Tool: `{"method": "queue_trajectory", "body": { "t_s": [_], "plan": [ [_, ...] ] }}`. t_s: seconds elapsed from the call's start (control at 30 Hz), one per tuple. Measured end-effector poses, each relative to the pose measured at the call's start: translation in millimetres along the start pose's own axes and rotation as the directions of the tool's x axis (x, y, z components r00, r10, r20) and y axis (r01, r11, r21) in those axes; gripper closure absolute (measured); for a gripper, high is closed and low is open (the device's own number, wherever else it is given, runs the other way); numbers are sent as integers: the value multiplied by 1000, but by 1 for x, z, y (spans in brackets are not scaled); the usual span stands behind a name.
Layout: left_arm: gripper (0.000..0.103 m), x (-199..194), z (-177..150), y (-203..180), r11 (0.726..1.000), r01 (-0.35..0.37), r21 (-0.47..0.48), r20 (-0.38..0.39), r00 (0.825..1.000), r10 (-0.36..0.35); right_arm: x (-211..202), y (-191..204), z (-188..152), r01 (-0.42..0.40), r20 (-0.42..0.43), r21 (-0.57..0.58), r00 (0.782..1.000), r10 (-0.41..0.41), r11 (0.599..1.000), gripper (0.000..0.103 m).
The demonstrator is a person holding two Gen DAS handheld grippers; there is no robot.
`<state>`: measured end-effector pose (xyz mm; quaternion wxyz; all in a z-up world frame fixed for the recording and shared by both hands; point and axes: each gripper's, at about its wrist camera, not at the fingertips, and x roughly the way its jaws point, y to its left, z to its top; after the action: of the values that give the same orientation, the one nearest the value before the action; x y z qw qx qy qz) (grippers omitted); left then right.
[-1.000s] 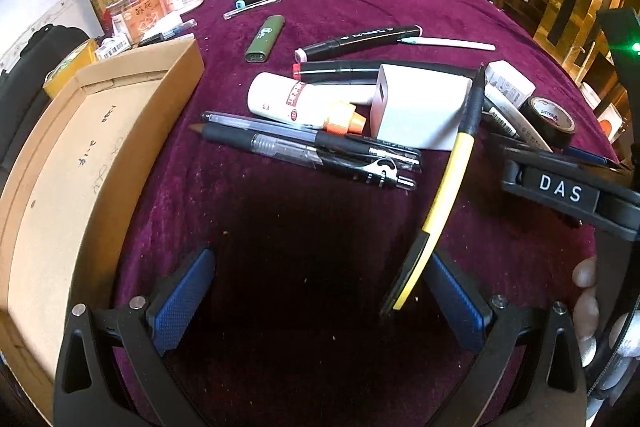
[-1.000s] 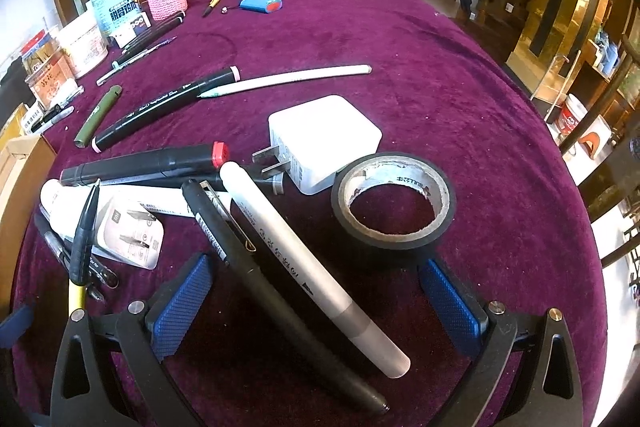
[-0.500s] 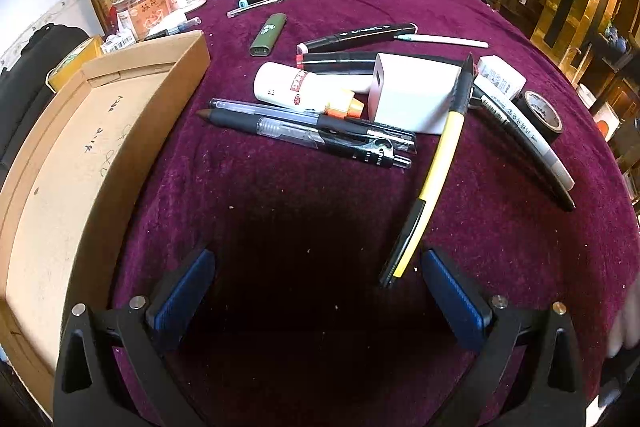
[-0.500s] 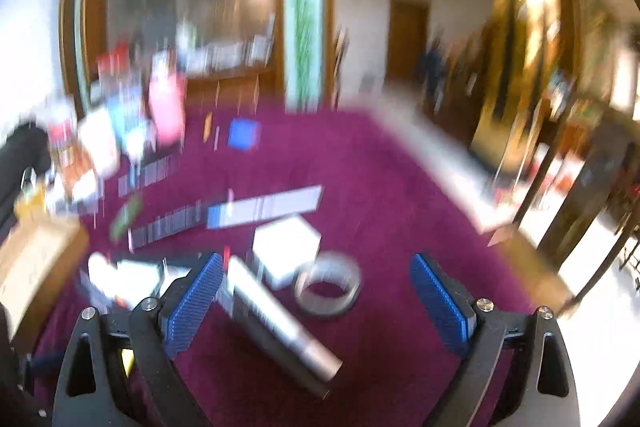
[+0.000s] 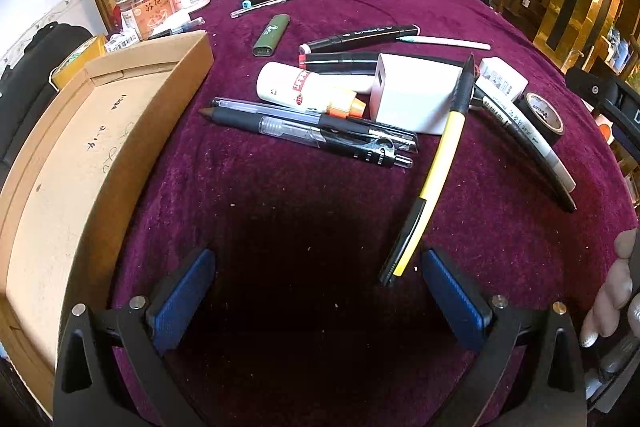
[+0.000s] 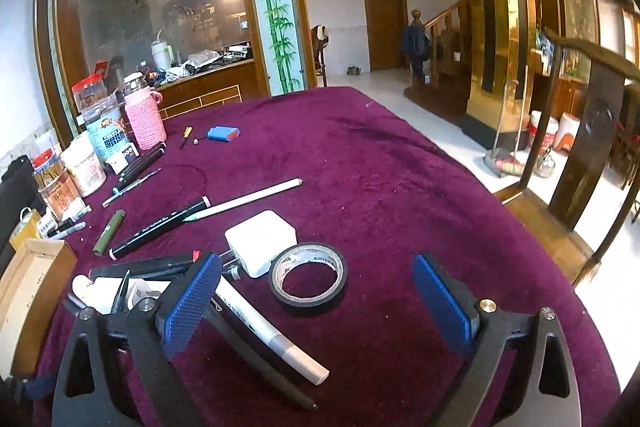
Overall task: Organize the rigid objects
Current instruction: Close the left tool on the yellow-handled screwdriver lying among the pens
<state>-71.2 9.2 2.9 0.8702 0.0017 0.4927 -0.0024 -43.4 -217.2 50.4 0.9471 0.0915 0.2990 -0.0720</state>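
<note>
The right gripper (image 6: pixel 316 303) hangs above the purple table cloth (image 6: pixel 400 187) with its blue pads (image 6: pixel 192 299) spread wide and nothing between them. Between the pads, towards the left, lies a roll of black tape (image 6: pixel 307 279), flat on the cloth. Just left of it sits a white charger block (image 6: pixel 260 241). A white marker (image 6: pixel 272 335) and a black pen (image 6: pixel 256 363) run side by side under the left pad. A cardboard box (image 6: pixel 28 291) stands at the far left edge.
</note>
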Motion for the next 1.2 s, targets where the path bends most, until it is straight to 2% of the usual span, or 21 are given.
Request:
{"method": "queue_trajectory", "body": {
  "t_s": [0.3,1.0,1.13,1.2],
  "plan": [
    [0,0,1,1,1000,-3,-3,1,1000,3,2,-4,-1,-24,-23,25,999,24,999,5],
    [0,2,2,0,1000,1,4,-13,1000,-1,9,-9,-2,-24,-64,59,998,27,998,5],
    [0,-2,0,5,999,53,9,-20,998,-53,8,-12,-2,-26,-65,75,997,31,997,5],
    [4,-9,0,13,991,133,-26,-11,991,-134,9,-14,-2,-31,-70,86,997,37,996,5]
  ]
}}
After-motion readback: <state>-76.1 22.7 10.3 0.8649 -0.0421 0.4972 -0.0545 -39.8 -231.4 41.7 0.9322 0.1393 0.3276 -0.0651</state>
